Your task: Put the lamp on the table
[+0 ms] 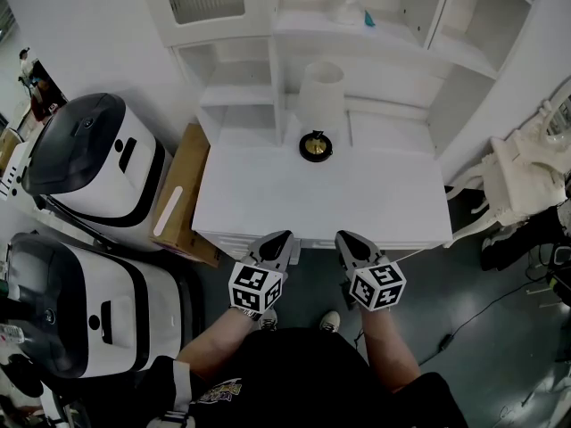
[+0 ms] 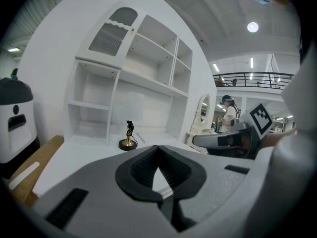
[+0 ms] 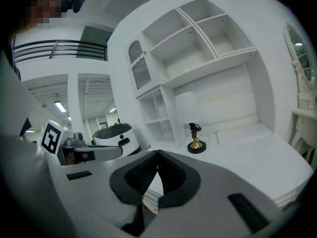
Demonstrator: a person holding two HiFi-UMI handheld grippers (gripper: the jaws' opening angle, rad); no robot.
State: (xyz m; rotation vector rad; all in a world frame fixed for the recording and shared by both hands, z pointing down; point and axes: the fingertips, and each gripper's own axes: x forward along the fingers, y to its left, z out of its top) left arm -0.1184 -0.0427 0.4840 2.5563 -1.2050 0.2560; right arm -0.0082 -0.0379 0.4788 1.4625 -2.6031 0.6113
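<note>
- A big white and black machine (image 1: 89, 163) stands at the upper left.
- A second machine (image 1: 80, 297) sits at the lower left.
- A brown cardboard box (image 1: 183, 199) leans just right of the upper one.
- White shelves (image 1: 357, 25) fill the top.

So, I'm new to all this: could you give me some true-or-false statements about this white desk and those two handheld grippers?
1. The lamp stands on the white table. True.
2. The left gripper holds the lamp. False: its jaws are shut on nothing, near the table's front edge.
3. The right gripper is shut and empty. True.
4. The lamp lies on its side. False: it stands upright.
5. The cardboard box is at the table's right. False: it is at the left in the head view.
</note>
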